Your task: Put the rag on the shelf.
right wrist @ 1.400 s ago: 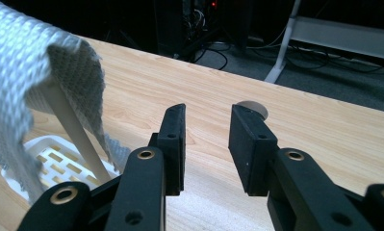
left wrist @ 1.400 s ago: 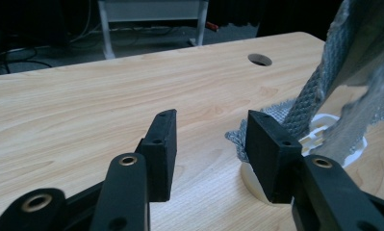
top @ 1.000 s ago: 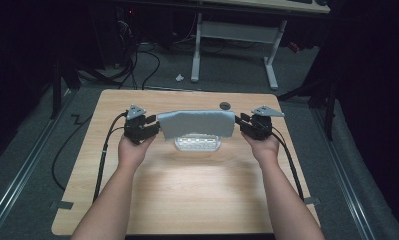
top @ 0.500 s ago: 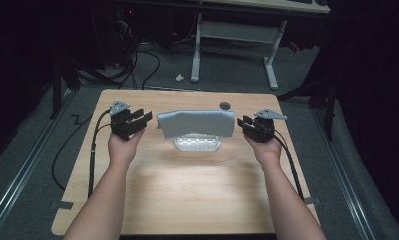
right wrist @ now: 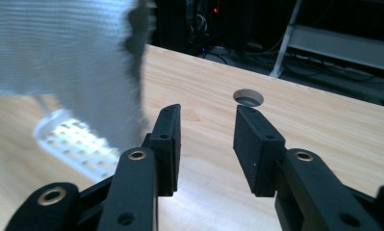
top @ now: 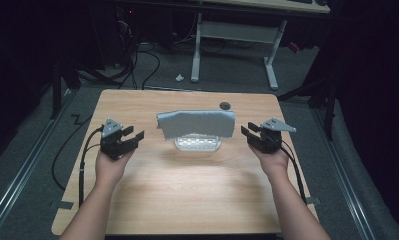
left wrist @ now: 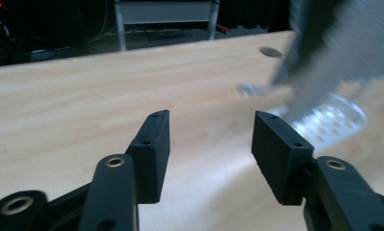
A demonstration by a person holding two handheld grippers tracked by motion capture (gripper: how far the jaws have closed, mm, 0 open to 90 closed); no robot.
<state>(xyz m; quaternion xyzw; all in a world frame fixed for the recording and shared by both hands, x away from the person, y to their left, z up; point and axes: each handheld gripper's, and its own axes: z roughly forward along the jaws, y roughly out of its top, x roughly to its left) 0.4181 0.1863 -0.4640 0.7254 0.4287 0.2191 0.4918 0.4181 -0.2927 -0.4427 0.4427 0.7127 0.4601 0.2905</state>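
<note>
Nearest the camera in the high view, two forearms enter from the bottom edge, each hand holding a tool above the wooden surface (top: 187, 200). The left tool (top: 132, 137) sits over the left part of the surface with its jaws spread apart and pointing toward the middle; the left gripper view confirms a wide gap between the two black jaws with nothing between them. The right tool (top: 248, 134) sits over the right part, jaws pointing inward toward the middle and likewise apart; the right gripper view shows bare wood in the gap. Black cables trail back from both tools along the side edges of the surface.

Between the two tools, well apart from each, a grey cloth (top: 196, 124) is draped over a clear, perforated plastic tray (top: 197, 144) that rests on the surface. The cloth's long axis runs left to right across the surface, its ends facing the two tools, and it hangs as a flat band with ragged side edges. The tray's front rim projects from under it.

Beyond the cloth, a round cable hole (top: 225, 105) marks the far part of the surface. Farther off stand the white legs of another desk (top: 197, 55) on the dark floor.
</note>
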